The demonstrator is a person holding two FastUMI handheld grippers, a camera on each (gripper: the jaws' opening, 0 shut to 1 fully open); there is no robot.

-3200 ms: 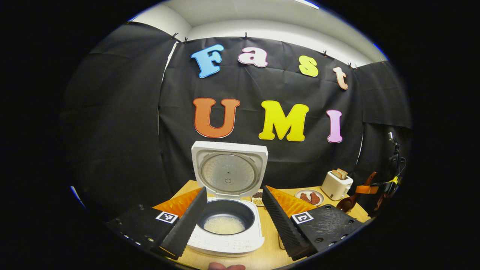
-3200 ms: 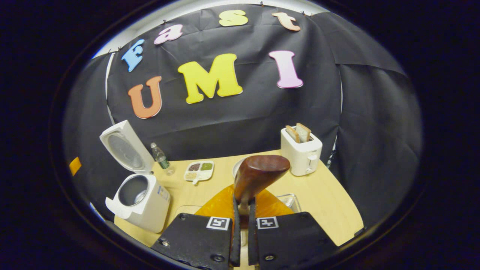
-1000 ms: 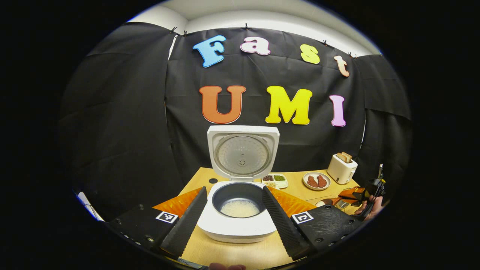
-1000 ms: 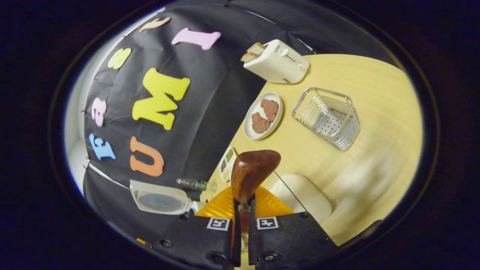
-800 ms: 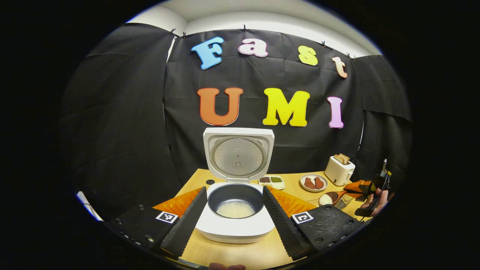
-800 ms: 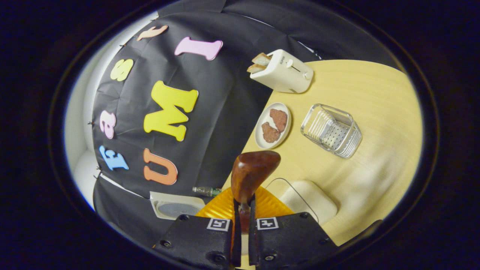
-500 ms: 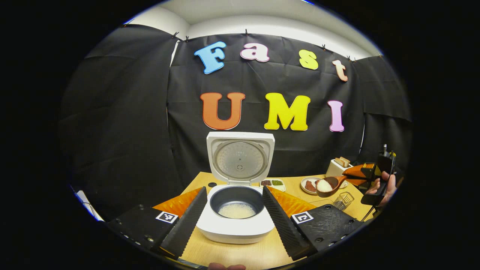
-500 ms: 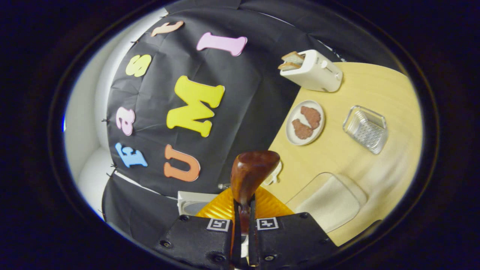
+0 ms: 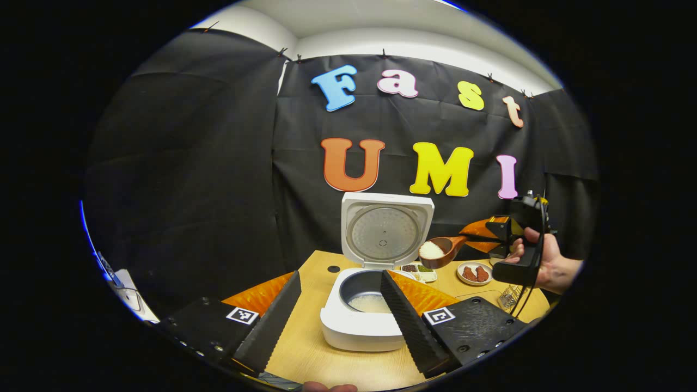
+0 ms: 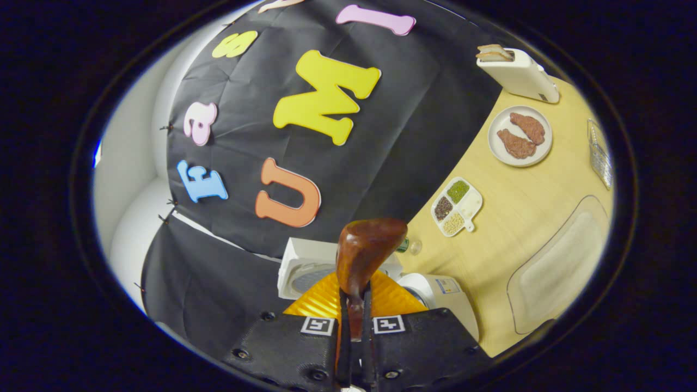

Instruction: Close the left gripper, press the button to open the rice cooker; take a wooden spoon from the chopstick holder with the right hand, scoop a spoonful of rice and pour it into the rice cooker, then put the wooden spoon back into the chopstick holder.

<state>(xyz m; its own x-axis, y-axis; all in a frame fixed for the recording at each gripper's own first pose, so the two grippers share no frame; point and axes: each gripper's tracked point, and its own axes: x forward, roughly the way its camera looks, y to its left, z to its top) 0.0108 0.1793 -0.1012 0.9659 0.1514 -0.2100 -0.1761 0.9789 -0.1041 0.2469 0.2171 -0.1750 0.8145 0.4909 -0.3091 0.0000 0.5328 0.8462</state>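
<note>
Two grippers, right gripper clamping rice-filled wooden spoon, left gripper spread wide, empty

The rice cooker looks like smooth white plastic with a soft sheen; its raised lid carries a dull metal inner plate and its pot a dark matt lining. The wooden spoon is polished reddish-brown wood, glossy on the back of its bowl. The table has a pale, matt wood-grain surface. Near its far edge, the toaster is smooth cream plastic; the chopstick holder is shiny wire metal
</note>
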